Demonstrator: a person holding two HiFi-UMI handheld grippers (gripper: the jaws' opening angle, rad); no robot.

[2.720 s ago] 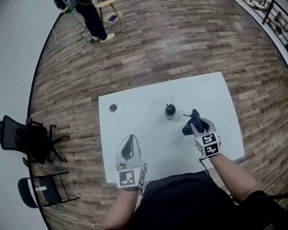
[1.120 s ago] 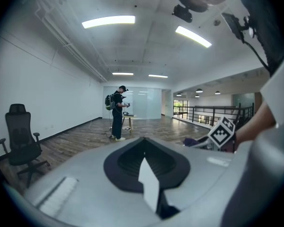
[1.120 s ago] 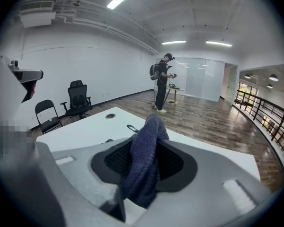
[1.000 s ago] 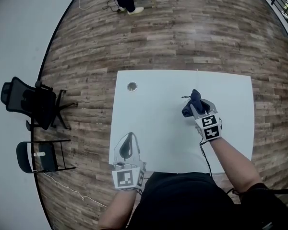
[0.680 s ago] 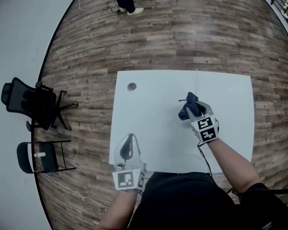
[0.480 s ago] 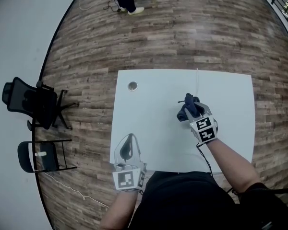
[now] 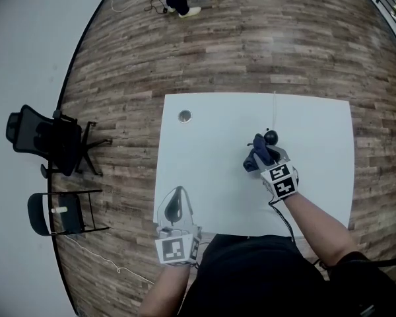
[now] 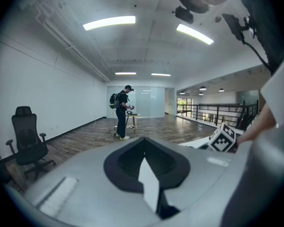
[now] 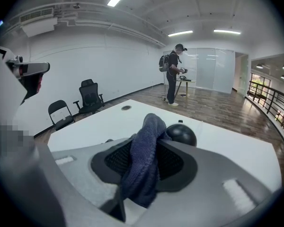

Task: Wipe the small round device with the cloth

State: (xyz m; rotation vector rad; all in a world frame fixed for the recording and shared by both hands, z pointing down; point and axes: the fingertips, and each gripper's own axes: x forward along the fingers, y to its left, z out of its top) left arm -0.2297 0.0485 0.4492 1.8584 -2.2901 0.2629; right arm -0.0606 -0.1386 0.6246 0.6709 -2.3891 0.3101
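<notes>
Here, my right gripper (image 9: 154,126) has its jaws partly closed, clamped on a dark blue cloth (image 9: 143,164) that bulges up between them. The small round device (image 9: 181,134), a black ball, sits on the white table (image 9: 236,148) just beyond the cloth's top. My left gripper (image 8: 142,143) is empty, jaw tips together.

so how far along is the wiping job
Done: the cloth is clamped in the right gripper. In hand: its tip is beside the small round device, contact unclear. Left, it seems: the wiping itself; the left gripper is shut, empty, away from it.
</notes>
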